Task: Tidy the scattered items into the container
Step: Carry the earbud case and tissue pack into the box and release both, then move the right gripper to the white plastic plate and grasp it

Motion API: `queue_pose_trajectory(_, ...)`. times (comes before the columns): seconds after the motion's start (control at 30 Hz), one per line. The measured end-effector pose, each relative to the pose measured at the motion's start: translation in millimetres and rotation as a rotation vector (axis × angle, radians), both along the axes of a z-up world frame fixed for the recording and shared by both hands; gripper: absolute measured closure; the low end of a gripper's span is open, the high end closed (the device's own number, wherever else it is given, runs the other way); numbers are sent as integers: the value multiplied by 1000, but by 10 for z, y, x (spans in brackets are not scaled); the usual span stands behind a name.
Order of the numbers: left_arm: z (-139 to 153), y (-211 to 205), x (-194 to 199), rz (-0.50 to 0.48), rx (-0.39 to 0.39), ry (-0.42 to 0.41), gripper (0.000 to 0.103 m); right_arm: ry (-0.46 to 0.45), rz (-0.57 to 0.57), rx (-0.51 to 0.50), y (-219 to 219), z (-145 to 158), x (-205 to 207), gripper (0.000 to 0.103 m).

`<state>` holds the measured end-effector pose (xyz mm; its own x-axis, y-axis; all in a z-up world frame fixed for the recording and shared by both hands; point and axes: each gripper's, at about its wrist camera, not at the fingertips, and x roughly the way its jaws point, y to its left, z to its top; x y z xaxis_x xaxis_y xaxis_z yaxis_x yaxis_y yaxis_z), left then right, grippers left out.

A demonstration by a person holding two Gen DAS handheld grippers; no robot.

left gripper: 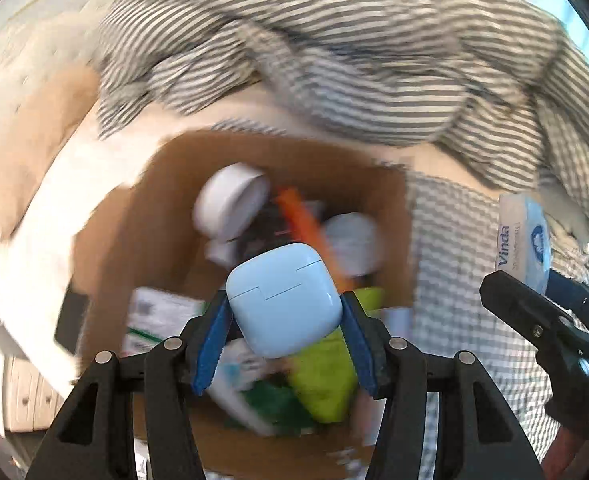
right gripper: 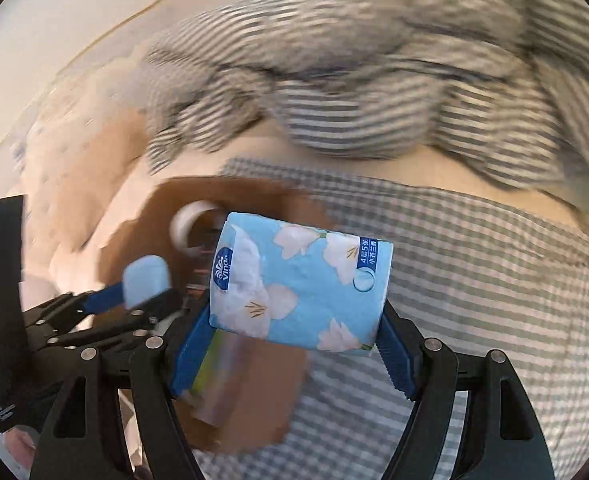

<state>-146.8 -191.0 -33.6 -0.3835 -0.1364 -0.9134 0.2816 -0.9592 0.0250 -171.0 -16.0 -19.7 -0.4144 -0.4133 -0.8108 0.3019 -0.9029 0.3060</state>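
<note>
Left gripper (left gripper: 285, 312) clamps a pale-blue earbud case (left gripper: 284, 300) over the cardboard box (left gripper: 106, 240); right gripper (right gripper: 296, 320) grips a Vinda tissue pack (right gripper: 300, 286) just right of it.

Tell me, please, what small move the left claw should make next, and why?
Probably open the left claw and drop the pale blue earbud case: it hangs directly over the open cardboard box, which already holds other items.

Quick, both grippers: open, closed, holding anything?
Left gripper: closed on the pale blue earbud case, above the cardboard box.
Right gripper: closed on the Vinda tissue pack.
</note>
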Motion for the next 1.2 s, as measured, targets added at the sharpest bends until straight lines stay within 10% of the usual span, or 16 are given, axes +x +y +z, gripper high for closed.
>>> queue_pose_trajectory(0.27, -406, -496, 97, 38, -4, -80, 45, -6, 78, 88, -894, -344, -17, 28)
queue_pose_trajectory(0.4, -454, -500, 70, 35, -22, -81, 4, -6, 56, 174, -944, -401, -33, 25)
queue_pose_trajectory(0.6, -251, -380, -19, 12, -88, -58, 4, 28, -12, 138, -684, -204, -57, 24)
queue_pose_trajectory(0.87, 108, 590, -348, -164, -98, 27, 3, 60, -209, 118, 379, 102, -20, 24)
queue_pose_trajectory(1.2, -228, 2761, -494, -448, -53, -29, 3, -8, -531, 157, 2571, -94, 443, 24)
